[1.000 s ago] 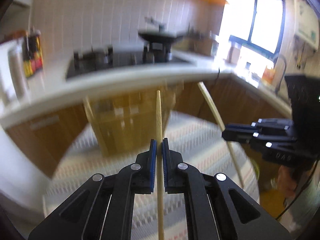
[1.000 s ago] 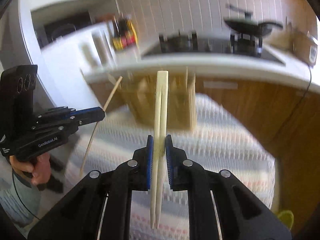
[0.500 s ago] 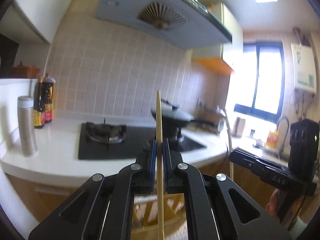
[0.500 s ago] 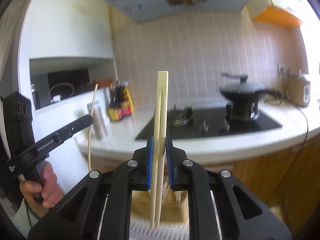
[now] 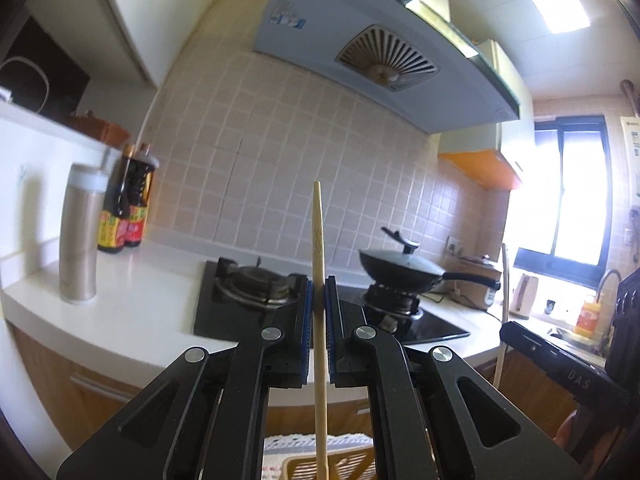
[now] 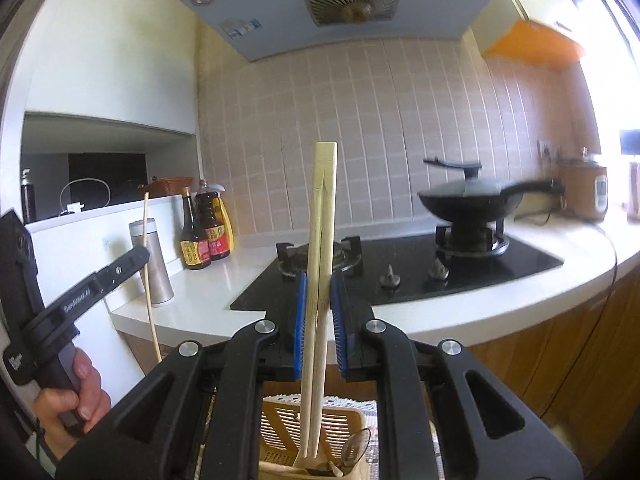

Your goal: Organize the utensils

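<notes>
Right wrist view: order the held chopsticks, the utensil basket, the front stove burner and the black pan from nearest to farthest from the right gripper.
1. Chopsticks: clamped upright in the right gripper.
2. Utensil basket: just below, under the chopstick tips.
3. Front stove burner: straight ahead on the counter.
4. Black pan: farther back, to the right.

The single chopstick (image 5: 320, 300) is running off the bottom edge of the left view. In the right view, the utensil basket (image 6: 280, 432) at bottom centre is being cropped, and the wok (image 6: 472, 200) is blurring at right.
</notes>
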A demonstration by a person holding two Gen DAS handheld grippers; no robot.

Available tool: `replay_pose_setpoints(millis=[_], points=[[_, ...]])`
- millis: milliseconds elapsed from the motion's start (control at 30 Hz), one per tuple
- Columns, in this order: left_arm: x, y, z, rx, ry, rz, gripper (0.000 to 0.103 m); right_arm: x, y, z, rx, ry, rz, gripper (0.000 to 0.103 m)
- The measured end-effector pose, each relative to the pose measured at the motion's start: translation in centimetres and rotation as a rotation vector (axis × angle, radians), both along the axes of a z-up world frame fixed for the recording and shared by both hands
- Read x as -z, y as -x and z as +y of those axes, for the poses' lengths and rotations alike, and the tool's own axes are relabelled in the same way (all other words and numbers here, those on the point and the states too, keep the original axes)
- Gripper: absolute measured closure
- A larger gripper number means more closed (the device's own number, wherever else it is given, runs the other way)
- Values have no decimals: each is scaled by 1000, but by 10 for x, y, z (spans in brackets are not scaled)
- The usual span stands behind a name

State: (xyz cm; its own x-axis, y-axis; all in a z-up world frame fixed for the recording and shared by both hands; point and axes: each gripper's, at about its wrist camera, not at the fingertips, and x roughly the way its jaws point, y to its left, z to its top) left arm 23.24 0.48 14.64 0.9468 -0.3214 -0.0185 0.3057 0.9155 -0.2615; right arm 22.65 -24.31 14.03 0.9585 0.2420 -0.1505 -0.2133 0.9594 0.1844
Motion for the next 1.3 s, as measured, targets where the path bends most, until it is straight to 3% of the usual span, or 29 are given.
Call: replay_pose_setpoints(millis=[133, 433, 700, 800, 867, 933, 1067, 1233, 1300], points=[[14, -14, 5, -11, 10, 21, 99, 15, -14, -1, 12, -18, 28, 92], [35, -26, 4, 21, 10, 27, 99, 32, -19, 14, 50, 38, 2, 92], [42, -15, 7, 71, -7, 54, 97, 40, -1, 11, 28, 47, 29, 89], [40, -5, 9, 88, -9, 62, 85, 41, 12, 8, 6, 44, 50, 78], [38, 6, 12, 99, -8, 66, 70, 40, 24, 5, 2, 45, 55, 71], [32, 22, 17, 106, -6, 67, 59, 37, 39, 2, -8, 42, 66, 55], [21, 57, 25, 124, -8, 55, 48, 27, 75, -5, -48, 21, 78, 53], [8, 103, 29, 142, -32, 48, 43, 10, 125, -9, -126, -10, 86, 53], [4, 122, 29, 145, -43, 58, 40, 3, 147, -11, -159, -28, 88, 48]])
